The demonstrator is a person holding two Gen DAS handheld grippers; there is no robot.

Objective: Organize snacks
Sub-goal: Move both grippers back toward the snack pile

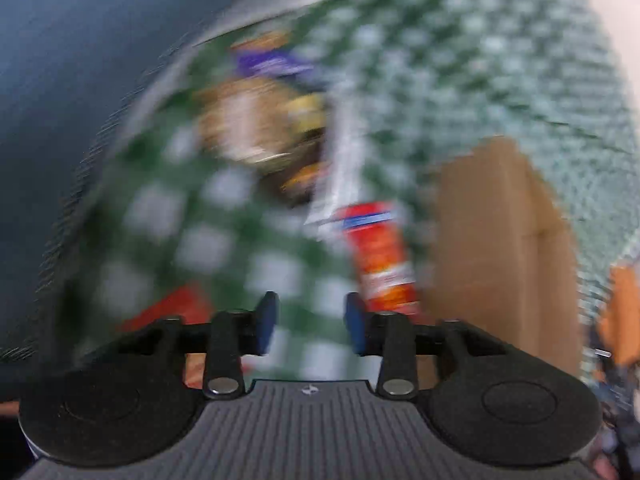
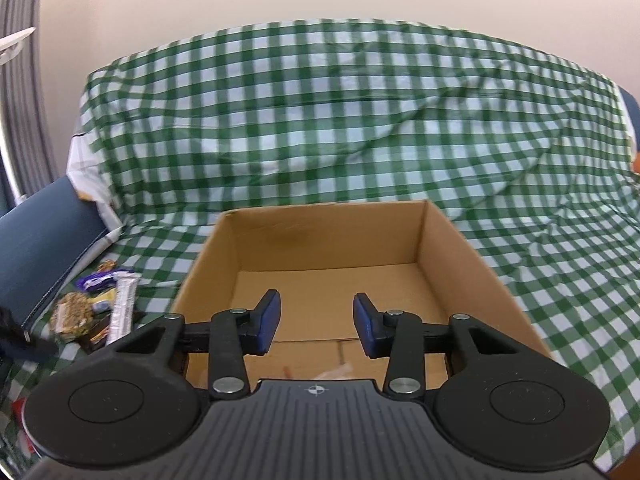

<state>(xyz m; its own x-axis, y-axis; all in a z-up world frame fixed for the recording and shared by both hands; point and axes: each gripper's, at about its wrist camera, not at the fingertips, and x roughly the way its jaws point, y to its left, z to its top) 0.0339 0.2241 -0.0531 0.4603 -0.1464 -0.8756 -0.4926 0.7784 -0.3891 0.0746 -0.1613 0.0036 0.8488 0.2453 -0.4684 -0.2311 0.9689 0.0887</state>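
The cardboard box (image 2: 332, 280) is sitting open-topped on the green-and-white checked cloth (image 2: 360, 128) covering the bench, and it serves as the landmark here. The right gripper (image 2: 316, 322) is hovering over the box's near edge, its blue-padded fingers (image 2: 267, 322) standing apart with nothing between them; only the brown box floor is showing in the gap. A pale scrap is lying on the box floor just under the gripper, too small to identify.

To the left of the box, a cluster of snacks (image 2: 96, 304) is lying on the cloth: a purple wrapper, a silver bar, a granola-like packet and darker wrappers, touching one another.

The left wrist view is heavily blurred. The left gripper (image 1: 312, 326) is pointing down at the cloth, its fingers apart and holding nothing. A red snack packet (image 1: 380, 256) is lying just beside the box's left wall (image 1: 492, 232), near the right-hand finger; whether they are touching cannot be told. The snack pile (image 1: 264, 116) is showing farther from the box.
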